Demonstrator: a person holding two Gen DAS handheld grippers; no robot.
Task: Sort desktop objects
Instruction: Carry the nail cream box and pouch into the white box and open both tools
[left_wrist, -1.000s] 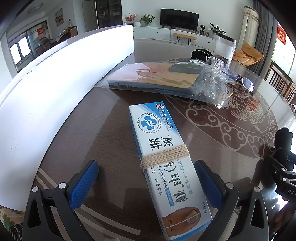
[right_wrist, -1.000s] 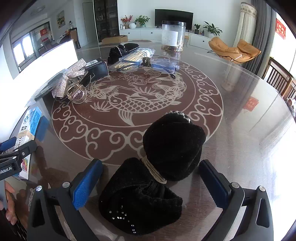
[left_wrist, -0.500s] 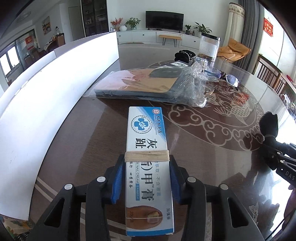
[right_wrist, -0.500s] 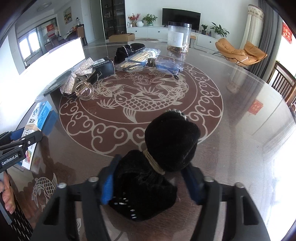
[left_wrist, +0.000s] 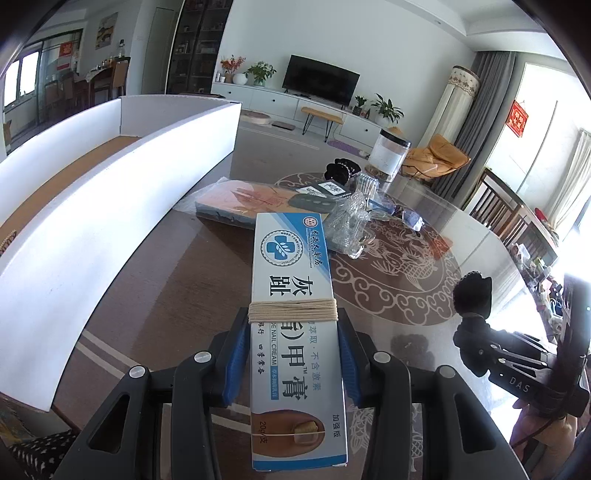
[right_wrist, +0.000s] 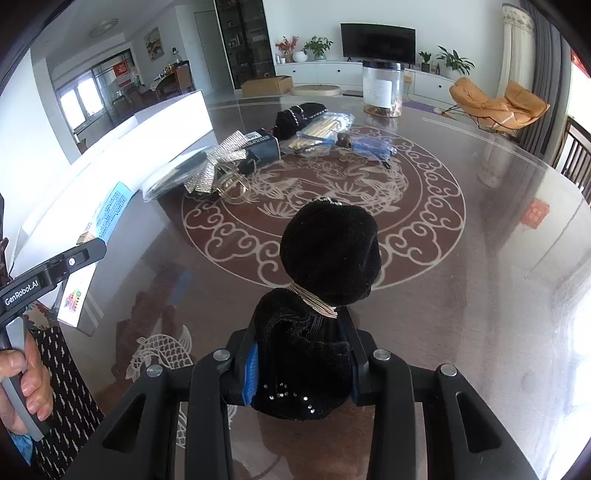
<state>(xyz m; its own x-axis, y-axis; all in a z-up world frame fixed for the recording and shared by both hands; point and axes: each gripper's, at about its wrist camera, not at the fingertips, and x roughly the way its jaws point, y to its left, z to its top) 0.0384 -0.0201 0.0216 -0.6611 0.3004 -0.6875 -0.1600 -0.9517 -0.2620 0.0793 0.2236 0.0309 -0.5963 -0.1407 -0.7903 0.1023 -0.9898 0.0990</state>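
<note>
L gripper (left_wrist: 293, 354) clamped on white-blue box (left_wrist: 293, 314) marked "NAIL CREAM", "20g", string round it, held off the glass table (left_wrist: 192, 280). R gripper (right_wrist: 301, 363) squeezes black velvet pouch (right_wrist: 325, 273); "GenRobot.AI" on L tool.

I see bright daylight entering from windows (left_wrist: 546, 155) at the right; they are overexposed. The glossy table (right_wrist: 480, 258) shows broad glare, and the white box wall (left_wrist: 110, 206) is nearly blown out. Fisheye distortion bends the edges; corners vignette black. Focus is sharp, without motion blur.
</note>
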